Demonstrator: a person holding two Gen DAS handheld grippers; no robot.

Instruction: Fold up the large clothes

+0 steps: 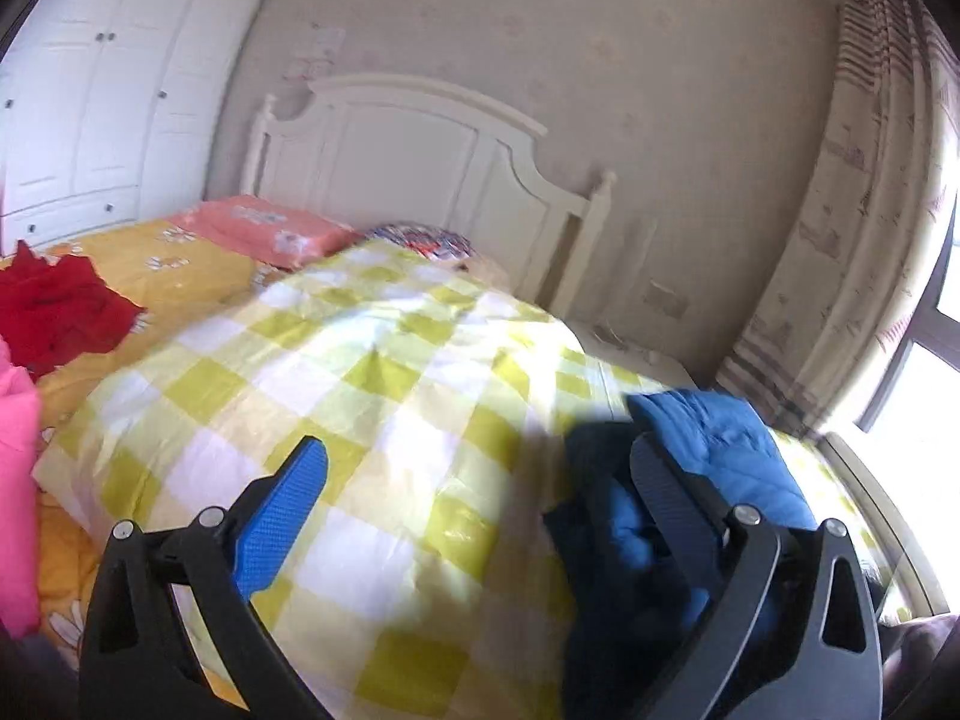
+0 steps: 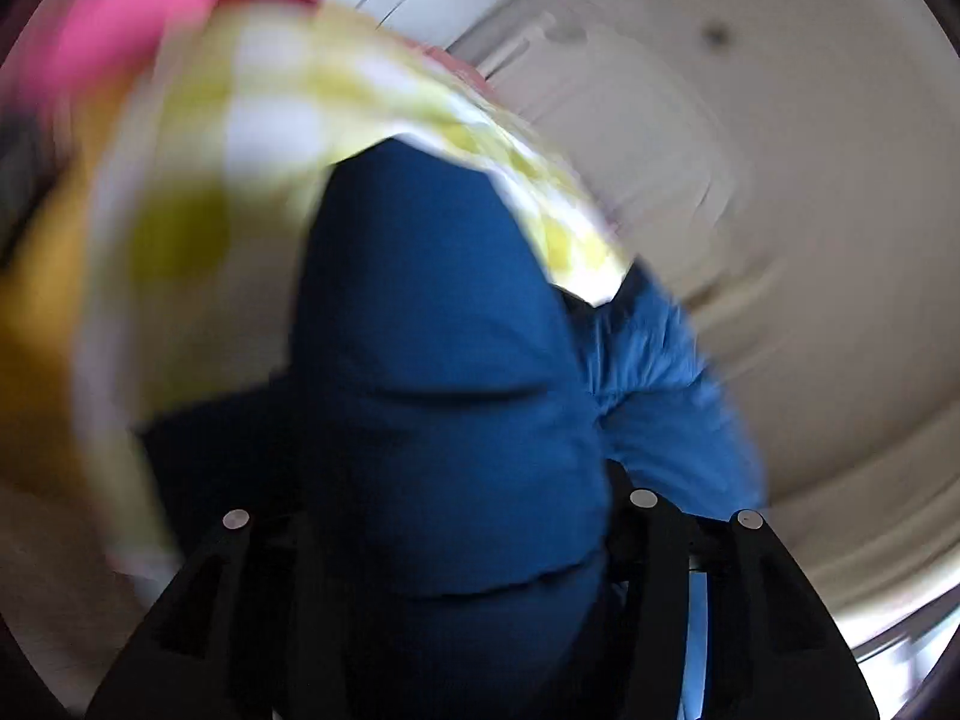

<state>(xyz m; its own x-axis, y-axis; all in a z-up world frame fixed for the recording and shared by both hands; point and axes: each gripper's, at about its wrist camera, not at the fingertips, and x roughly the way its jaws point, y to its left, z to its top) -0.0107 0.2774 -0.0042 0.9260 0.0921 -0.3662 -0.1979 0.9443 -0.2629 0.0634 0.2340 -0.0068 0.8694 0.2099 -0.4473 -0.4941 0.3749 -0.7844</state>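
Note:
A puffy blue jacket (image 1: pixel 714 444) lies bunched at the right of the bed on the yellow-and-white checked quilt (image 1: pixel 372 360). My left gripper (image 1: pixel 480 480) is open wide over the quilt. Its blue-padded left finger (image 1: pixel 288 504) is bare, and its right finger (image 1: pixel 666 480) is pushed into the jacket's folds. The right wrist view is blurred by motion. There the blue jacket (image 2: pixel 444 360) fills the whole gap of my right gripper (image 2: pixel 456 468) and hides the fingertips. The jaws appear closed around its bulk.
A red garment (image 1: pixel 54 312) and a pink one (image 1: pixel 15 480) lie at the left on the orange daisy sheet (image 1: pixel 180 264). A coral pillow (image 1: pixel 270 228) sits before the white headboard (image 1: pixel 408 150). A white wardrobe (image 1: pixel 90 90) stands far left, curtains (image 1: pixel 870 180) at the right.

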